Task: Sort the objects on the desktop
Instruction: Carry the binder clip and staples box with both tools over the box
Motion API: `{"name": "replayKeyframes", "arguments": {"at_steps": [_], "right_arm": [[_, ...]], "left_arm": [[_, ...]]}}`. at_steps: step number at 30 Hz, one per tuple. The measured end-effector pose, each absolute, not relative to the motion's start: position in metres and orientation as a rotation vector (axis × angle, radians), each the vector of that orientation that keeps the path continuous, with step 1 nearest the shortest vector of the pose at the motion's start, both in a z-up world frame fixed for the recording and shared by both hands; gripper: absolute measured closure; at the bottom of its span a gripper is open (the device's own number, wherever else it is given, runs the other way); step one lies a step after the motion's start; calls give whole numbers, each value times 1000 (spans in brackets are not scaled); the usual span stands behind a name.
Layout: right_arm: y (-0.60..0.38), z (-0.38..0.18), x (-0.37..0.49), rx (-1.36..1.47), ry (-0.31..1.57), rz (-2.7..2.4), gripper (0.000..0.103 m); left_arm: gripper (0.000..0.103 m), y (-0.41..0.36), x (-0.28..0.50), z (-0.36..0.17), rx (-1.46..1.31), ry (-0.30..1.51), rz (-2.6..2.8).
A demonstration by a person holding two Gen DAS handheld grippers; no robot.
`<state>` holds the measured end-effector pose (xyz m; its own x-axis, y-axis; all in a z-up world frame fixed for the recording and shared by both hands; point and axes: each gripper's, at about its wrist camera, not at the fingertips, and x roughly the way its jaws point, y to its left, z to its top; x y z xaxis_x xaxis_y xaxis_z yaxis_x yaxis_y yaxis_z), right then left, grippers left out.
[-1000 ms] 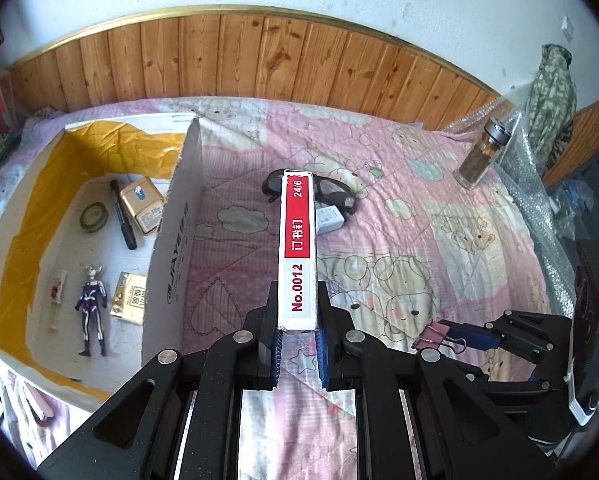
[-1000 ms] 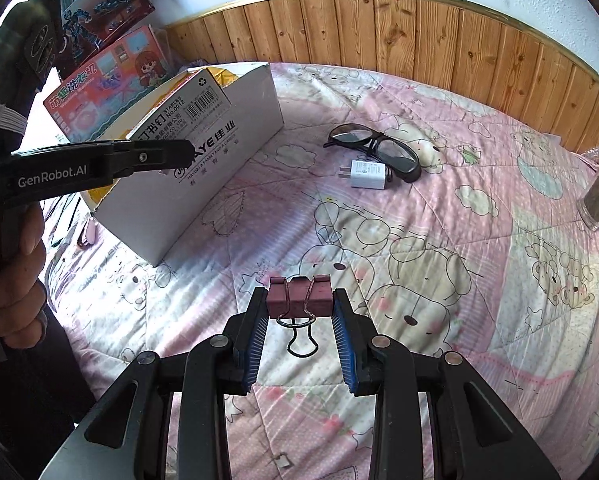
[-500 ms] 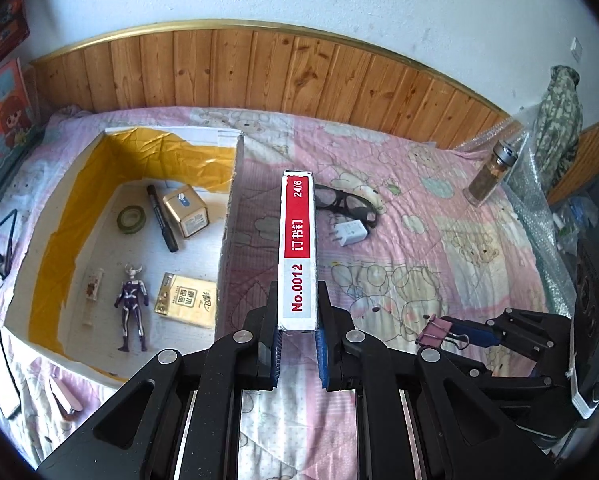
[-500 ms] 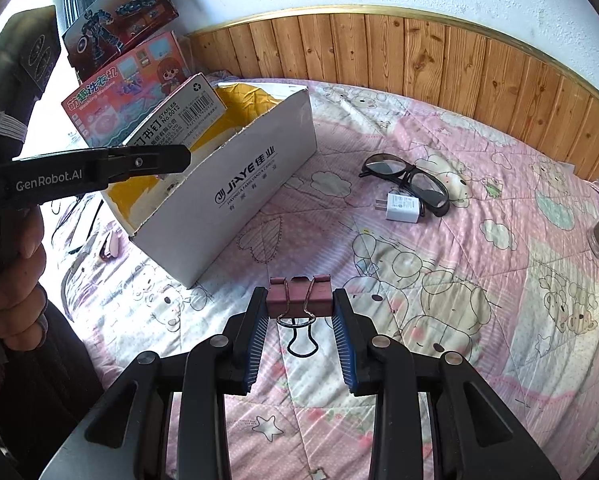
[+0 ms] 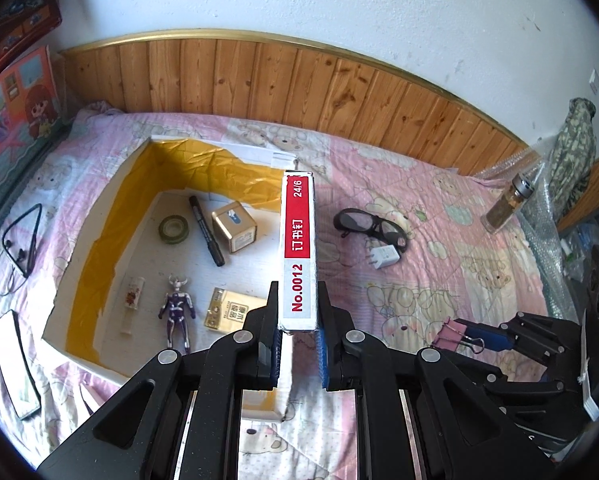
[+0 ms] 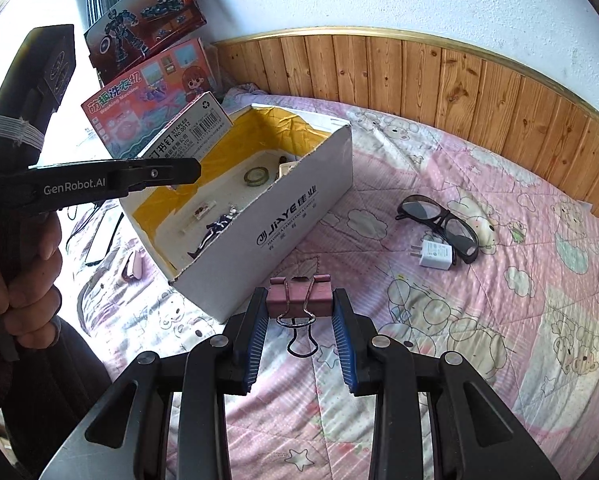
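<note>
1. In the box [image 5: 99, 240]: tape [image 5: 173, 229], marker [image 5: 206, 230], figure [image 5: 176, 312].
2. Right of the box: glasses [image 5: 369, 225], with the charger [image 5: 384, 257] just beside them.
3. Left of the box: phone [image 5: 15, 364] and earphones [image 5: 21, 242].
4. Far right of the box: bottle [image 5: 507, 208].

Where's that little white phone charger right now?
The white charger lies on the pink quilt, touching the black glasses, right of the cardboard box.

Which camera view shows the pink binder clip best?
The right wrist view: the pink binder clip sits centred between the right gripper fingers, wire handles visible. The left wrist view shows it only small and sideways at that gripper's tip.
</note>
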<state>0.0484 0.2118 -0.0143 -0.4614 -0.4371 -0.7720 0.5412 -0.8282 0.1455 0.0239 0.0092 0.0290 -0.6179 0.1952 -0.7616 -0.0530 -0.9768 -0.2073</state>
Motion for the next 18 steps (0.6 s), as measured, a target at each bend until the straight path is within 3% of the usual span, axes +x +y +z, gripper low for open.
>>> {"name": "replayKeyframes", "arguments": {"at_steps": [18], "right_arm": [[157, -3, 21, 1106, 243, -2236, 70]], "left_arm": [[90, -42, 0, 10, -1342, -406, 2717]]}}
